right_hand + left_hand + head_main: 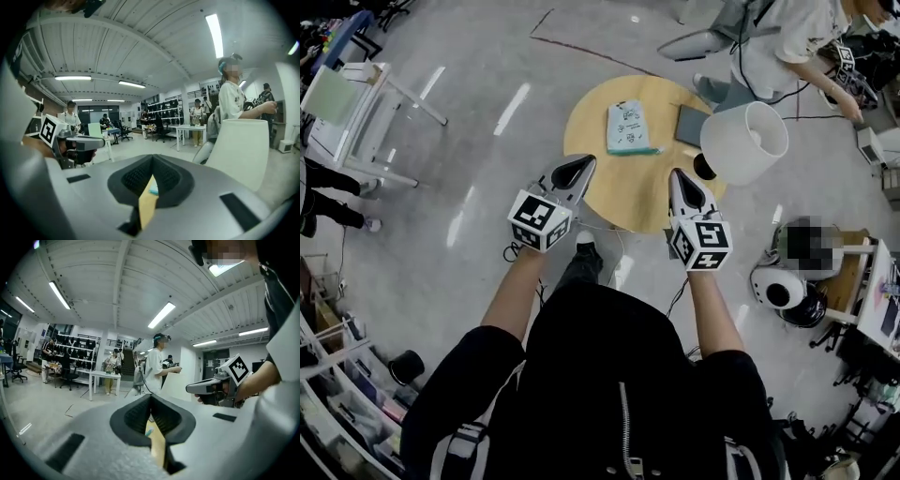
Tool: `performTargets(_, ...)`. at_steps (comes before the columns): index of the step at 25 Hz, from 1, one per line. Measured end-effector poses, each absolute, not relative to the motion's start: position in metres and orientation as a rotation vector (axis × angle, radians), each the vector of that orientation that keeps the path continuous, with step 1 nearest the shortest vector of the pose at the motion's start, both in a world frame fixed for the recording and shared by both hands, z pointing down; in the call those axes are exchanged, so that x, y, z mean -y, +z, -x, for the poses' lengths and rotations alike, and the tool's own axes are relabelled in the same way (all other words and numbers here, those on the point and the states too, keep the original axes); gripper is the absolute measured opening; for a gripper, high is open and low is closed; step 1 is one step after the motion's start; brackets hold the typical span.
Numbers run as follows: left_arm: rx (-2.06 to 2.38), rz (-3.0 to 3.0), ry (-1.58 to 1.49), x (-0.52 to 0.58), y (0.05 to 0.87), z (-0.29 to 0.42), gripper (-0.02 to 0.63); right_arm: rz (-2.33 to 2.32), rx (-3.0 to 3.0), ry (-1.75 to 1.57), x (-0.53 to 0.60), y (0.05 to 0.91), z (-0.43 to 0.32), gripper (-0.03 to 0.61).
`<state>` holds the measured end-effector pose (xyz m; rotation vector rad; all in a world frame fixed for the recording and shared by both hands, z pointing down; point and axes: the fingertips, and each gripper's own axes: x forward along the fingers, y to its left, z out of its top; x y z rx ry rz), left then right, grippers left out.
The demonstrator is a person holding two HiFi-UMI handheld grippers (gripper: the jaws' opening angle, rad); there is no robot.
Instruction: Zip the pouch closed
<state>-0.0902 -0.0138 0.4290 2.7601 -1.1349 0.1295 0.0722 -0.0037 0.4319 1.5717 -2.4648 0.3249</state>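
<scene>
Judging by how things lie, the zipping has not begun. The pouch rests untouched on the round table, and both grippers hang short of it, over the table's near edge.

The left gripper has its jaws clenched together with nothing between them. The right gripper reads the same in its own view: pads meeting at the tip and empty, with only table showing through the slit below.

Everything is still left to do: reach the pouch, pin one end, find the zip pull and draw it along. Whether the zip is open, and where its pull sits, is too small to tell from the head view.

The pouch is a pale blue-green rectangle lying flat. Its long axis runs away from the person, nearly straight up the head view with a slight lean. A darker teal strip borders its near short end (perhaps the zip side, though that is a guess). It sits left of a dark slab and a white-shaded lamp, and lies closer to the left gripper's line than to the right's.
</scene>
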Motion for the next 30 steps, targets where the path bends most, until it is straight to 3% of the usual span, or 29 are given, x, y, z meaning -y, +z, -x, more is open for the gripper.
performTargets(9, 0.967, -2.791, 0.201, 0.102, 0.455, 0.087, 0.003, -1.681, 2.370, 0.391, 0.072, 0.454, -0.070, 0.005)
performTargets(30, 0.739, -2.767, 0.338, 0.192, 0.507, -0.008, 0.003, -1.747, 2.263, 0.542, 0.130, 0.505, -0.129, 0.005)
